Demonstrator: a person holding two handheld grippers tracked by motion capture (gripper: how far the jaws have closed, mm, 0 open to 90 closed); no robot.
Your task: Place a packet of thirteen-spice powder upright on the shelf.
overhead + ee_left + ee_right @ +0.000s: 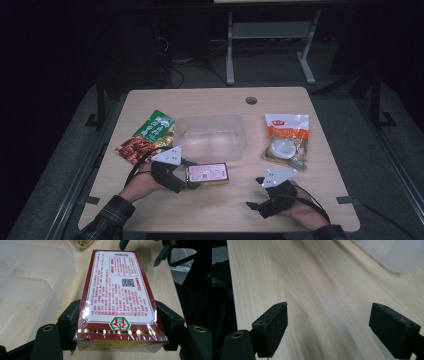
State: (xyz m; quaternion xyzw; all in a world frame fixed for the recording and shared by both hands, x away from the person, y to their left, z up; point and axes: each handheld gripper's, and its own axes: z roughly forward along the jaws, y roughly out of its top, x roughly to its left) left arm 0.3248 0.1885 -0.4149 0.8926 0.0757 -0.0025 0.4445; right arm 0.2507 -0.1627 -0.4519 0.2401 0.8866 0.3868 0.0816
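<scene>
A dark red box [207,173] wrapped in clear film, with a white printed label [117,287], is held at its near end between the jaws of my left gripper [189,175], a little above the table beside the clear plastic tub [212,136]. In the left gripper view both pads press on the box's sides [120,322]. My right gripper [256,192] hovers over the front right of the table, jaws wide apart. Bare wood lies between its fingertips [275,326] in the right gripper view, where the gripper [328,327] holds nothing.
A green and red snack packet [146,136] lies left of the tub. An orange and white food bag [287,140] lies to its right. A round cable hole [251,100] sits near the table's far edge. The tub's corner [394,255] shows in the right gripper view.
</scene>
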